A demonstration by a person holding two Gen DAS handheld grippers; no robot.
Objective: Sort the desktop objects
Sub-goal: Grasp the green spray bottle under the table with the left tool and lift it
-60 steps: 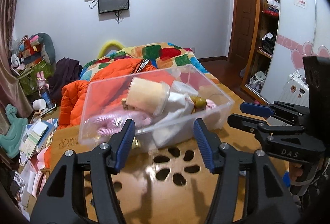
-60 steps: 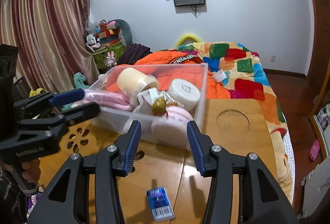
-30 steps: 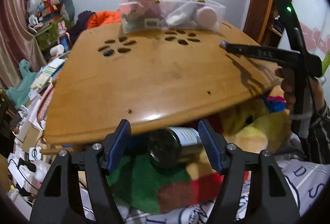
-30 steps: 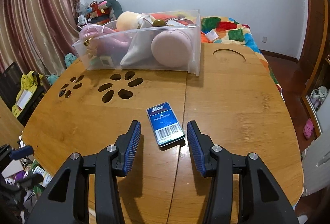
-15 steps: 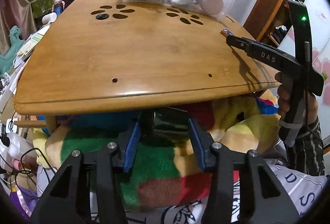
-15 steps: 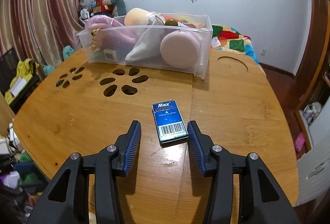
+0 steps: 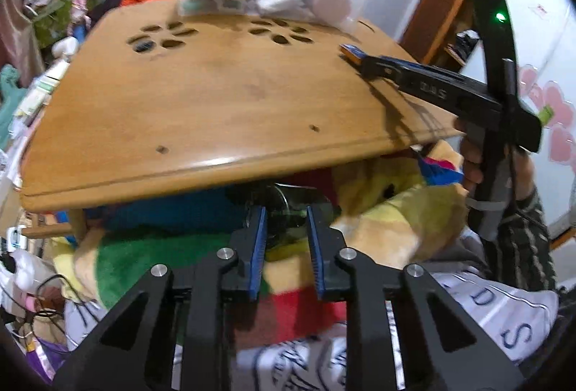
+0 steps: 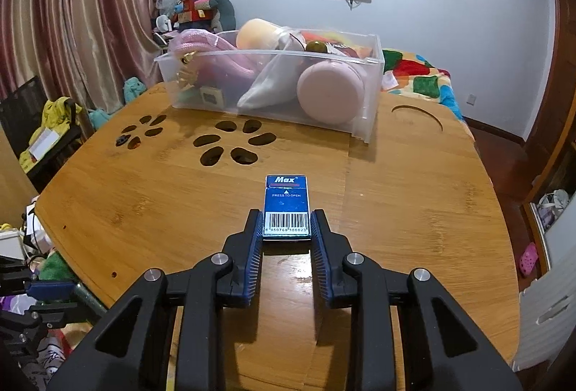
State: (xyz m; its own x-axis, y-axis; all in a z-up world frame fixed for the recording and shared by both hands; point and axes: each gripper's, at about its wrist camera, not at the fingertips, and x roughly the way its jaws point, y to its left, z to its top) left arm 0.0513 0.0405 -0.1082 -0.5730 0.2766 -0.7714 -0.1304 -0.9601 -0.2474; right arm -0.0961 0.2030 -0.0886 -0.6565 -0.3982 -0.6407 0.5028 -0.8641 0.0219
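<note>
Near the middle of the surface (image 8: 414, 211) the right tool (image 8: 286, 229) pinches the blue Max box (image 8: 286, 207) flat on the wood — lift it to the clear bin (image 8: 370, 95) next — while the left tool (image 7: 286, 229), narrowed below the near edge, grips a dark jar (image 7: 288, 207) on the blanket.

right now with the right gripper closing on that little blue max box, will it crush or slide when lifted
The blue Max box is flat, printed card, so it is probably light and may dent under a hard squeeze. It lies flat on the smooth wooden table, so it could skid if nudged. The right gripper brackets only its near end, so it may tilt when raised.
</note>
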